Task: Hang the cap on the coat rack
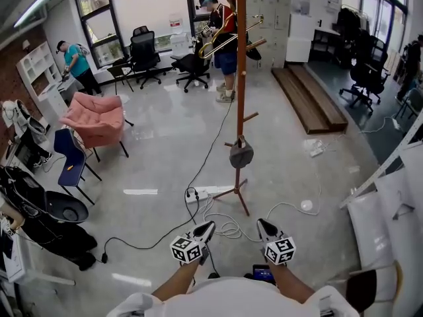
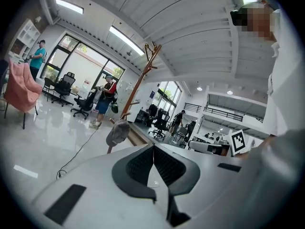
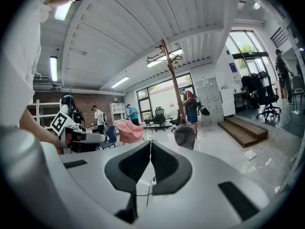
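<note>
A grey cap point(image 1: 241, 154) hangs on a low peg of the tall wooden coat rack point(image 1: 240, 78), which stands on the floor ahead of me. The same cap point(image 2: 118, 131) and rack point(image 2: 138, 86) show in the left gripper view, and the cap point(image 3: 185, 135) and rack point(image 3: 172, 82) in the right gripper view. My left gripper point(image 1: 207, 229) is held low near my body, its jaws closed with nothing between them. My right gripper point(image 1: 262, 226) is beside it, also shut and empty. Both are well short of the rack.
Cables and a power strip point(image 1: 210, 193) lie around the rack's feet. A pink armchair point(image 1: 96, 118) and a blue chair point(image 1: 71, 159) stand at the left. A person point(image 1: 222, 38) stands behind the rack. White boards point(image 1: 386, 203) lean at the right; wooden steps point(image 1: 310, 96) lie beyond.
</note>
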Demonstrator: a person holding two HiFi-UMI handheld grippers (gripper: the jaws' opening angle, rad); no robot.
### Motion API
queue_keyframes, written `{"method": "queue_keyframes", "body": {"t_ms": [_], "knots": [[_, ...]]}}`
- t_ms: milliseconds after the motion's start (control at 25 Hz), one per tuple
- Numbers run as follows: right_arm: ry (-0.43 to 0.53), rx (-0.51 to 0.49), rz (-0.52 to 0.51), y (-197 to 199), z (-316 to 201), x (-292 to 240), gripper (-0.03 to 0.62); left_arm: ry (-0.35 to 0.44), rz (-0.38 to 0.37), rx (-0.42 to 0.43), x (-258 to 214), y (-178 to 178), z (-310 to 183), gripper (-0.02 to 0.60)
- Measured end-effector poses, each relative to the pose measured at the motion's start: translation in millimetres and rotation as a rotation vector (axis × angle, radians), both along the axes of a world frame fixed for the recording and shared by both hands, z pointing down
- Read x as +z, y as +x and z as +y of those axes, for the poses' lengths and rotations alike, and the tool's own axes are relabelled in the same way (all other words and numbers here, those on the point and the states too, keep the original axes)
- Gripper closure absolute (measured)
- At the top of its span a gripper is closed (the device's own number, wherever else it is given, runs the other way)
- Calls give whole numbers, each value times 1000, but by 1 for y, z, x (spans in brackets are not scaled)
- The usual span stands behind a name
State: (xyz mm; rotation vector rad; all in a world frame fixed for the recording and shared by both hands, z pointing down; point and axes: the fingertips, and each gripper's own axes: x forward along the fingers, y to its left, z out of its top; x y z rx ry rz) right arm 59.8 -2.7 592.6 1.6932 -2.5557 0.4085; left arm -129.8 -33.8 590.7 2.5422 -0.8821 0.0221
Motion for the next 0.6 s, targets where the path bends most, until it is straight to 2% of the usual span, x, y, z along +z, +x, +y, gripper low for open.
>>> {"method": "queue_keyframes", "body": {"t_ms": [160, 600], "knots": [[-9, 0, 7, 1, 3, 1, 568, -24, -12, 17, 9, -1, 4, 563], [5, 31, 14, 16, -6, -4, 568, 15, 3, 33, -3, 10, -6, 563]]}}
